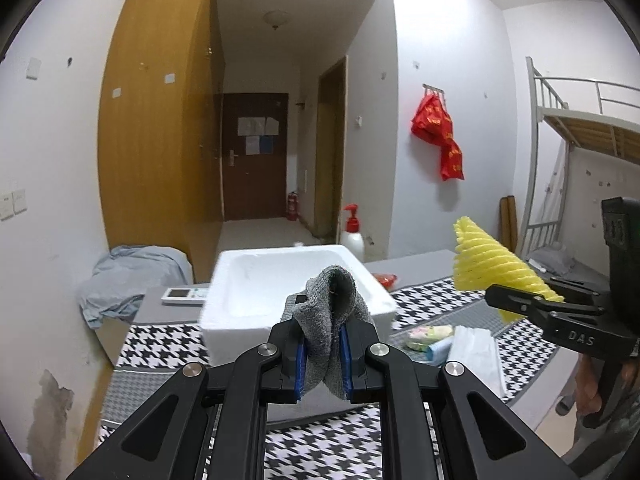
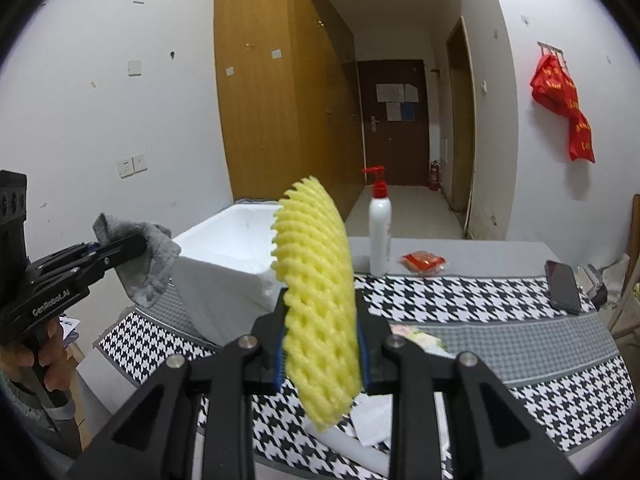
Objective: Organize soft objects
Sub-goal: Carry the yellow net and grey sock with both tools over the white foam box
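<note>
My left gripper (image 1: pixel 323 354) is shut on a grey sock (image 1: pixel 330 312) and holds it in the air just in front of the open white foam box (image 1: pixel 244 280). It also shows in the right wrist view (image 2: pixel 120 254), with the sock (image 2: pixel 150 264) hanging beside the box (image 2: pixel 224 256). My right gripper (image 2: pixel 320 344) is shut on a yellow foam net sleeve (image 2: pixel 316 280), held upright above the table. It shows at the right of the left wrist view (image 1: pixel 516 302) with the sleeve (image 1: pixel 486 264).
A houndstooth cloth (image 2: pixel 460 296) covers the grey table. On it stand a white pump bottle (image 2: pixel 379 224), a red packet (image 2: pixel 424 260), a phone (image 2: pixel 562 286), tissue packs (image 1: pixel 440 338) and a remote (image 1: pixel 186 295). A chair with blue cloth (image 1: pixel 128 276) is left.
</note>
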Motion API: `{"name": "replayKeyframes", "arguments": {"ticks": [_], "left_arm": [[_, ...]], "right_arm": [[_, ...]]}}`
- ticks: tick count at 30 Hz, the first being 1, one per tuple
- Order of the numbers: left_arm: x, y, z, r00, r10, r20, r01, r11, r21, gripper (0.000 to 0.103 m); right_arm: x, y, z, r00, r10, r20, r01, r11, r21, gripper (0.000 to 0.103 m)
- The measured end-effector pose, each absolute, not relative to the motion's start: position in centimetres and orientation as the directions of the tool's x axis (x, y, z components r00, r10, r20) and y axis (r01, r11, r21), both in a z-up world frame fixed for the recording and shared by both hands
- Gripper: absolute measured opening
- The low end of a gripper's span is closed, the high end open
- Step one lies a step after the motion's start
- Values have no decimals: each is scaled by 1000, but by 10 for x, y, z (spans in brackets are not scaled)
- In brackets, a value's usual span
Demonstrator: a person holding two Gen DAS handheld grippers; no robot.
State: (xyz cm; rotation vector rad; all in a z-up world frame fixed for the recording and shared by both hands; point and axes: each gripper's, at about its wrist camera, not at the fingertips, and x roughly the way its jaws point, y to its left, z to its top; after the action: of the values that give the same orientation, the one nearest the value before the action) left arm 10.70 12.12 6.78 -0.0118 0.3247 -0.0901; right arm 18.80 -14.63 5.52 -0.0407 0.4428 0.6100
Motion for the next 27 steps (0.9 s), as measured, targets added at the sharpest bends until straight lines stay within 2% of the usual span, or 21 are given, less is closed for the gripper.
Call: {"name": "replayKeyframes", "arguments": {"ticks": [18, 27], "left_arm": [[105, 135, 80, 963, 12, -269, -11, 1000, 7, 15], [107, 141, 82, 957, 88, -275, -85, 996, 24, 15]], "right_arm": [[211, -109, 68, 693, 604, -395, -642, 765, 44, 31], [223, -92, 72, 663, 631, -402, -675, 737, 42, 31]]}}
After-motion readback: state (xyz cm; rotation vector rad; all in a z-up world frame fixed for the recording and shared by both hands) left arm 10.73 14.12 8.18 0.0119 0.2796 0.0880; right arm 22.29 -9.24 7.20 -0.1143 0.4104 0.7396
